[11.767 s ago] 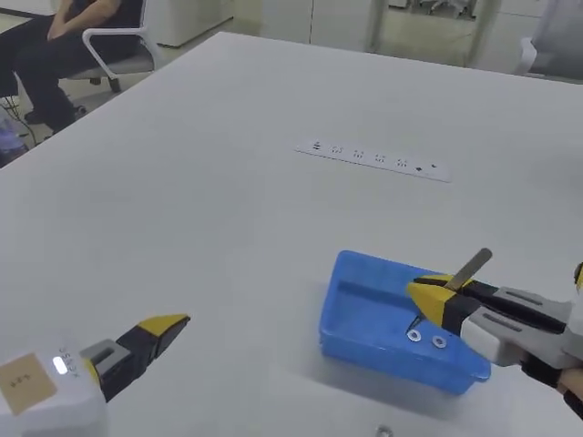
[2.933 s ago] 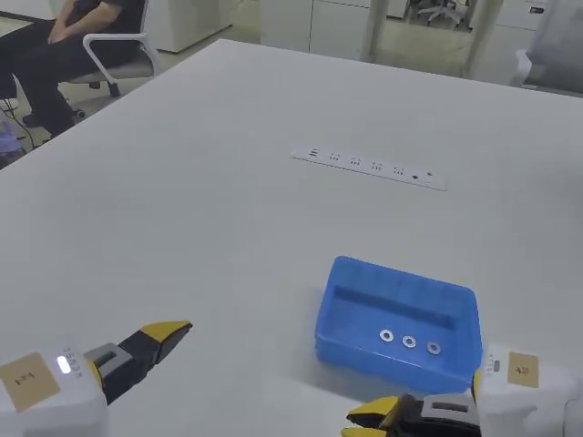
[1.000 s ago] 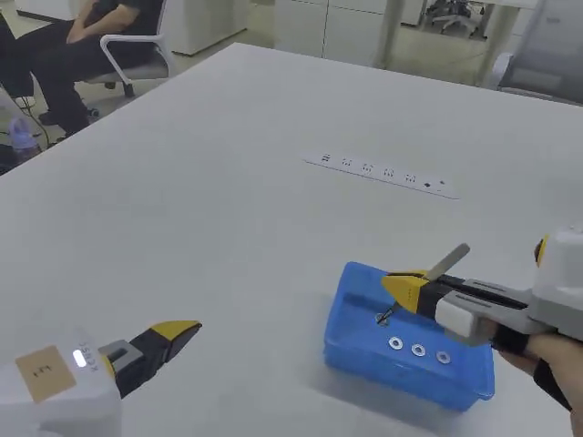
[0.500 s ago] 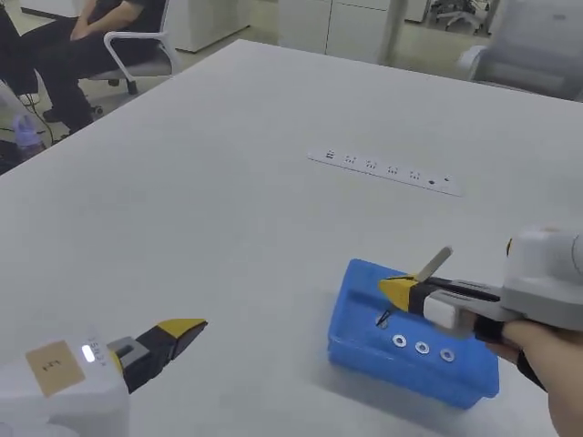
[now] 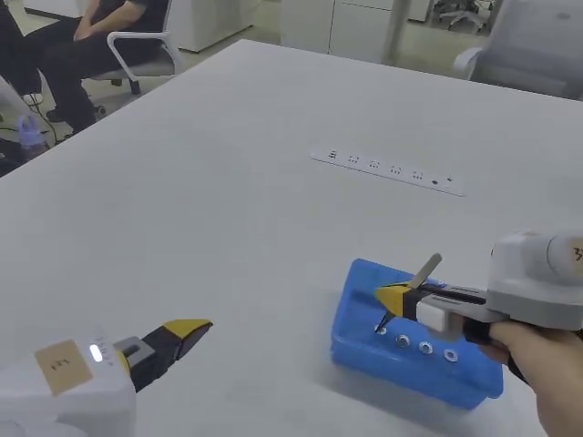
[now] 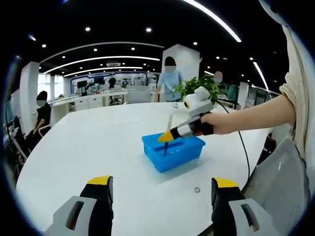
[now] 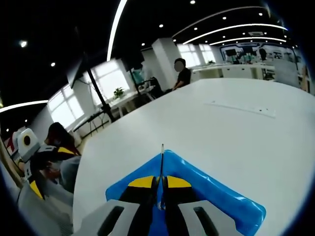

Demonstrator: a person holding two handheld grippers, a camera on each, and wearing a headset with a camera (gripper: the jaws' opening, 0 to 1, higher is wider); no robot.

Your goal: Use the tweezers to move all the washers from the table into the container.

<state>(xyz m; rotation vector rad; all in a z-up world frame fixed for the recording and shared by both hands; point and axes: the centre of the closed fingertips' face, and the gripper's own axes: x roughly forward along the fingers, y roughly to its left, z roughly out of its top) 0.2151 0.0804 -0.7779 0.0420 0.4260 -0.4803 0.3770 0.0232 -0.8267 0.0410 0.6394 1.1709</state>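
Right gripper [image 7: 161,183]: jaws closed on the tweezers [image 7: 161,162], pinched about mid-length between the yellow pads. Handle end sticks up and back behind the jaws, tips point down into the container [image 5: 401,375]. In the head view the tips sit just above the container floor, near its left end. Can't tell whether the tips carry anything, too small. A hand [image 5: 537,364] holds this gripper from the right edge of the head view.

Three washers [image 5: 425,347] lie in a row on the container floor, just right of the tweezer tips, each a little apart from the next.

Left gripper [image 6: 161,183]: jaws wide open and empty, touching nothing. In the head view it hovers over the table [image 5: 228,200] at bottom left, well apart from the container, with its tips pointing toward it.

One more washer [image 6: 197,189] lies on the table in the left gripper view, between that gripper and the container, nearer the right-hand jaw.

The container is blue, rectangular and shallow, and sits flat on the white table near its front edge. A power strip [image 5: 387,170] is set flush in the tabletop beyond the container, well apart from it. Past the far left corner of the table are a chair [image 5: 137,50] and a seated person [image 5: 64,45].
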